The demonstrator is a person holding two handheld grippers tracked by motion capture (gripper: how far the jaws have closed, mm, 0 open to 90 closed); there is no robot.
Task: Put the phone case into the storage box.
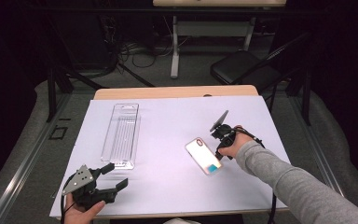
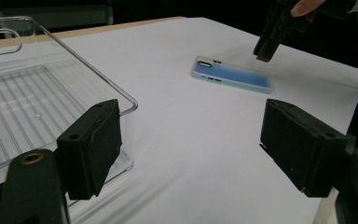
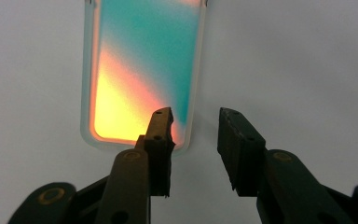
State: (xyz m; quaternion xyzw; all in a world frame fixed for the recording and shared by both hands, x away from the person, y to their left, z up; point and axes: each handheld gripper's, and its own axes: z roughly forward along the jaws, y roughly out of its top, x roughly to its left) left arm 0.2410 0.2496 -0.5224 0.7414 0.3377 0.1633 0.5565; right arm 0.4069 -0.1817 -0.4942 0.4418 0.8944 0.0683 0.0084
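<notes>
The worktop [image 1: 177,186] is covered by a white sheet, leaving a plain, flat ground for everything on it. On its left part lies a long clear plastic tray [image 1: 121,135], open side up and lengthwise away from the person, which looks set there as a place to put something in.

The left claw [image 1: 113,176] rests at the near left corner, just short of the tray's near end. Its jaws stand wide apart with nothing between them; it seems to be waiting out of the way.

The phone case [image 1: 203,156] lies flat on the right part of the worktop, well apart from the tray, its iridescent face up. The right claw [image 3: 195,122] hangs just above the case's near corner, jaws partly apart and gripping nothing. One jaw sits over the case's face, the other outside its long edge, apparently so as to pinch that edge.
</notes>
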